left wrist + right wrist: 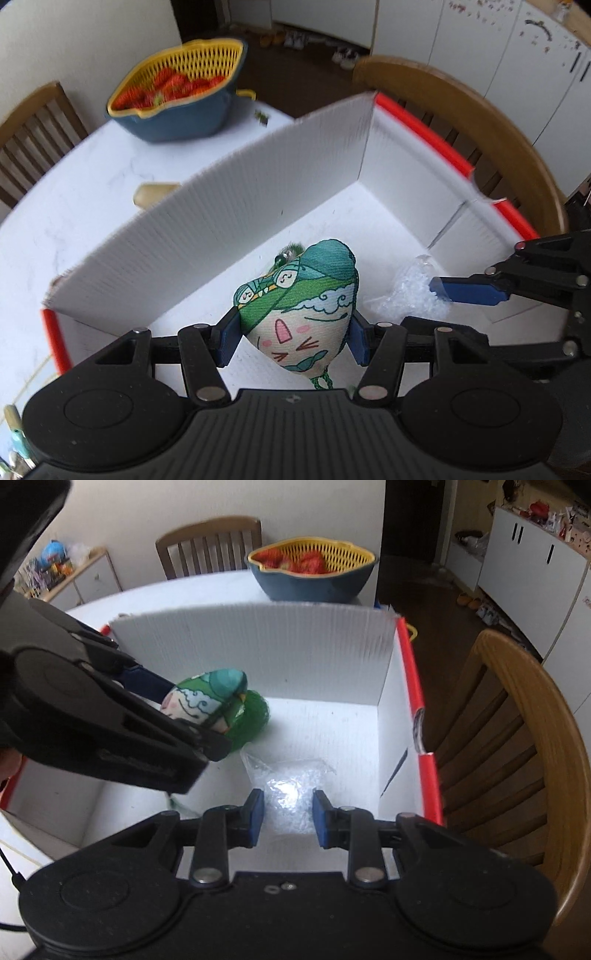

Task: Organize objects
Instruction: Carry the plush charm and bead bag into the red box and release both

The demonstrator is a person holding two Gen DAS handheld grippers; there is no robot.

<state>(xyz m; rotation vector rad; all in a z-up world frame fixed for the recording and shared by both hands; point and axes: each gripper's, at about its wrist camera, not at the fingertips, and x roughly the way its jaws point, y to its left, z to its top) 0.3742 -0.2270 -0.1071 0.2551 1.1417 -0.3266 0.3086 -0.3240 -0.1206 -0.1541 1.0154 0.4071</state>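
My left gripper is shut on a green cloth pouch with a cartoon face, held inside a white corrugated box with red edge strips. In the right wrist view the pouch hangs over the box floor with green netting behind it. My right gripper is open above a clear plastic bag of white bits lying on the box floor; its fingers stand apart from the bag. The bag and the right gripper also show in the left wrist view.
A blue bowl with a yellow strainer of strawberries stands on the white table beyond the box. Wooden chairs flank the table. A small pale object lies beside the box's outer wall.
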